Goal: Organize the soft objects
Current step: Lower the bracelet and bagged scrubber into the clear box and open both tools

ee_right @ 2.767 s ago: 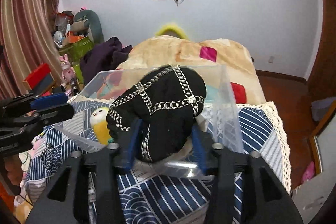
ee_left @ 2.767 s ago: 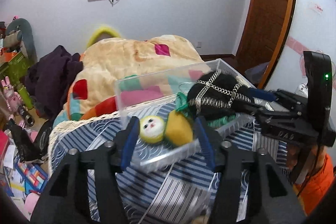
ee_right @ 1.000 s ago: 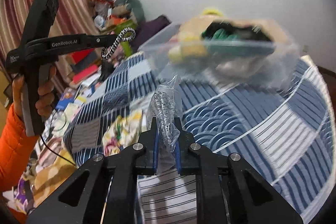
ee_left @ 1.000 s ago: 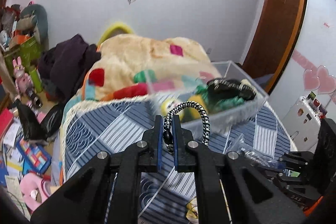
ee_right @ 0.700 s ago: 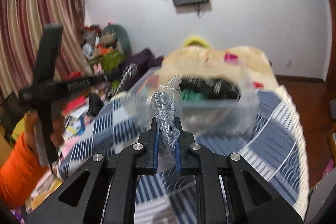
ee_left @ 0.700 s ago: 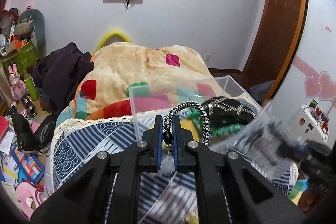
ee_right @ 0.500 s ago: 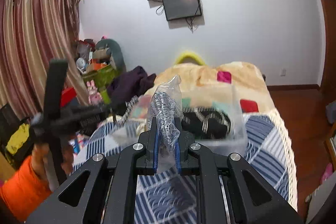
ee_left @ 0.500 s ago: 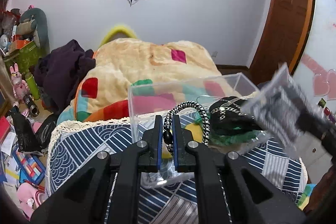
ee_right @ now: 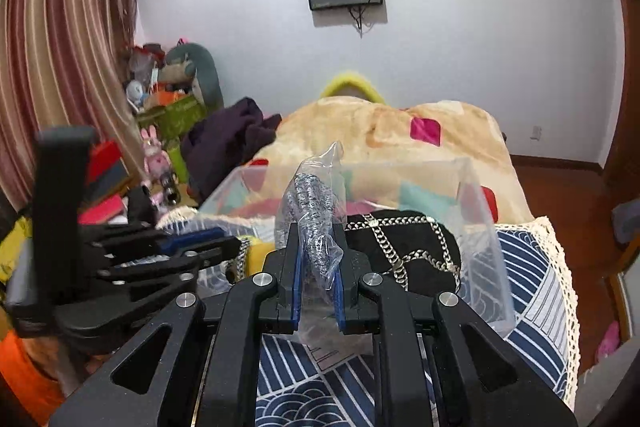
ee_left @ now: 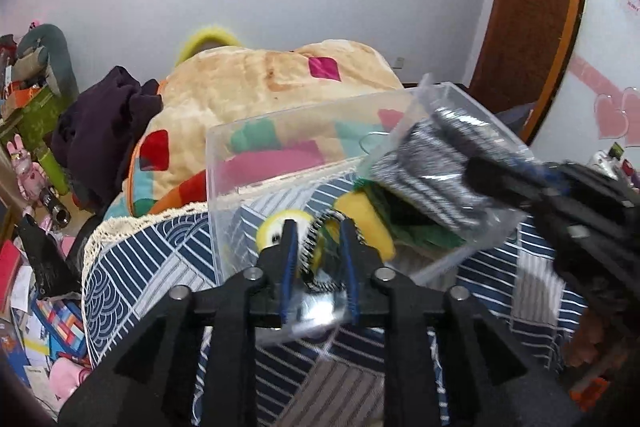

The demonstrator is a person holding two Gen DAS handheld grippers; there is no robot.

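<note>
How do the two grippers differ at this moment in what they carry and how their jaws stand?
The left gripper has its jaws parted, having just been opening, with the black-and-white cord loop loose between them; the right gripper is clamped shut on a clear bag of grey cord. The left one's load is bare, the right one's is bagged. Both are at the clear plastic bin.

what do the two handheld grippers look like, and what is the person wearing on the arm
Both the left gripper and right gripper are matte black linkage frames with silver round pivot screws and blue pads inside two narrow fingers. The left one has a tall black handle. An orange sleeve shows below it.
</note>
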